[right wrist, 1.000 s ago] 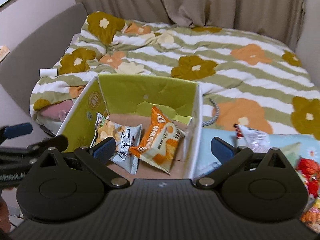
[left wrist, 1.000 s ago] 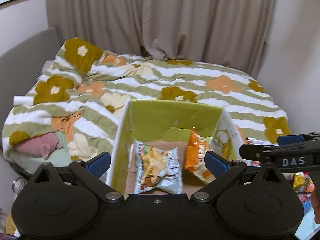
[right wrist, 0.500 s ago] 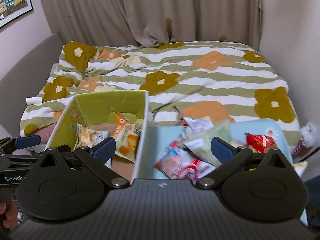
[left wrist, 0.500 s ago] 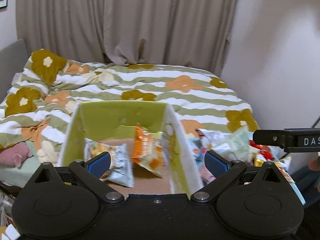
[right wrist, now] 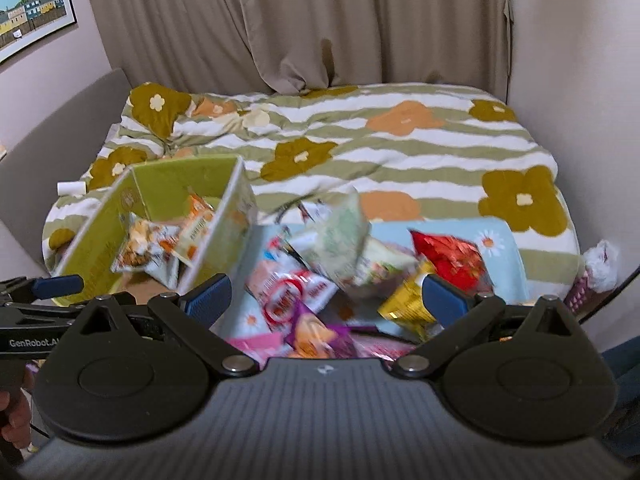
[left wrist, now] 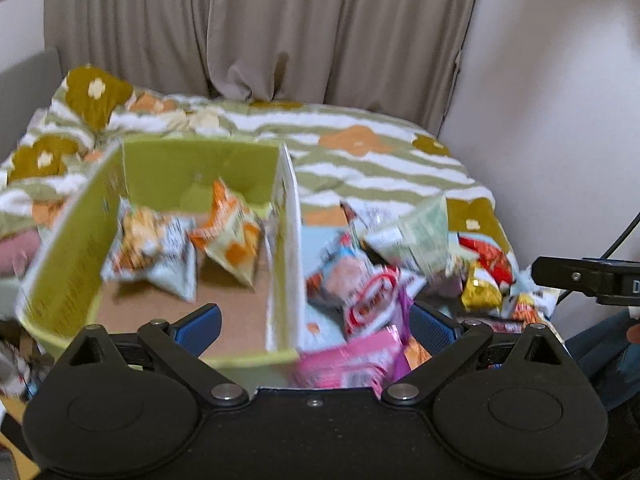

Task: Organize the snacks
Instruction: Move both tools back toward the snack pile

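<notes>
A green cardboard box (left wrist: 76,248) (right wrist: 100,224) stands on the bed with two snack bags inside: a pale popcorn bag (left wrist: 152,248) (right wrist: 140,248) and an orange bag (left wrist: 232,236) (right wrist: 196,224). To its right lies a heap of loose snacks: a pale green packet (left wrist: 424,232) (right wrist: 340,236), a red bag (left wrist: 488,256) (right wrist: 448,256), a yellow packet (left wrist: 480,288) (right wrist: 408,308), a pink pack (left wrist: 352,364) (right wrist: 256,344). My left gripper (left wrist: 316,322) hangs open over the box's right wall. My right gripper (right wrist: 326,294) is open above the heap, holding nothing.
The snacks rest on a light blue cloth (right wrist: 500,248) over a green striped floral duvet (right wrist: 400,148). Curtains (right wrist: 304,24) hang behind the bed and a wall (left wrist: 560,120) bounds its right side. A grey headboard (right wrist: 52,148) runs along the left. A hand (right wrist: 14,420) holds the left tool.
Both grippers have swung to the right, from over the box towards the snack heap, and the view has come closer. Both stay open and hold nothing.
</notes>
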`<state>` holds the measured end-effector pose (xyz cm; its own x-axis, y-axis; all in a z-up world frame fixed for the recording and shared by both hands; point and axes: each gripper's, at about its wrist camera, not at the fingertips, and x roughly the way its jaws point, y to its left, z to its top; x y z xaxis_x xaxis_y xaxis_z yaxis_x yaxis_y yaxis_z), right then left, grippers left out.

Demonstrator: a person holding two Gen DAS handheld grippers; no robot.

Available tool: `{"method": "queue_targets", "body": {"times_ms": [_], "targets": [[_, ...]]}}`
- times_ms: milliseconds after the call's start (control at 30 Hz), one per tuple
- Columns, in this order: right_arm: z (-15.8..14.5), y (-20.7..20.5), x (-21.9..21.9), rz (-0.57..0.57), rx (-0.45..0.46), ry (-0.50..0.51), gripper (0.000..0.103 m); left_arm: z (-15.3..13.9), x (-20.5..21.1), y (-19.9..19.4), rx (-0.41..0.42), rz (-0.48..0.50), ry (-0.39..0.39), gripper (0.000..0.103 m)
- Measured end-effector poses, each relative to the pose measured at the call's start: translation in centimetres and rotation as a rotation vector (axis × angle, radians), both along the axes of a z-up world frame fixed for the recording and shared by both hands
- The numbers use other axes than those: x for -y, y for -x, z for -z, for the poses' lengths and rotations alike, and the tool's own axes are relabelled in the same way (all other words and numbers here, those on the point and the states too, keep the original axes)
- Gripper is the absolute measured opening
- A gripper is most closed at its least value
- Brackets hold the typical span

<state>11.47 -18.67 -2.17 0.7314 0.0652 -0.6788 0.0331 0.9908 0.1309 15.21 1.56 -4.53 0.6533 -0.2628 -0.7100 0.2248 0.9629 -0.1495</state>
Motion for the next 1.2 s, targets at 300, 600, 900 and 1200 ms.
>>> {"method": "queue_targets", "body": {"times_ms": [300,600,900,1200], "targets": [[5.5,1.4,4.1,0.028,-0.065,-0.033,0.103,6.5,2.8,1.0,-0.122,-0.044,0.06,0.098],[10.6,1.4,5.0,0.012,-0.132,-0.06,0.103,10.3,3.2,-0.5,-0.189,-0.079,0.068,0.093],[13.1,0.6,5.4,0.0,-0.16,-0.068,0.103,12.7,3.6,-1.1,-0.258,-0.069,0.074,0.08],[14.2,0.0,5.8,-0.019,-0.178,-0.044,0.103,12.6,4.1,-0.5,-0.238,-0.038,0.018,0.075]]}}
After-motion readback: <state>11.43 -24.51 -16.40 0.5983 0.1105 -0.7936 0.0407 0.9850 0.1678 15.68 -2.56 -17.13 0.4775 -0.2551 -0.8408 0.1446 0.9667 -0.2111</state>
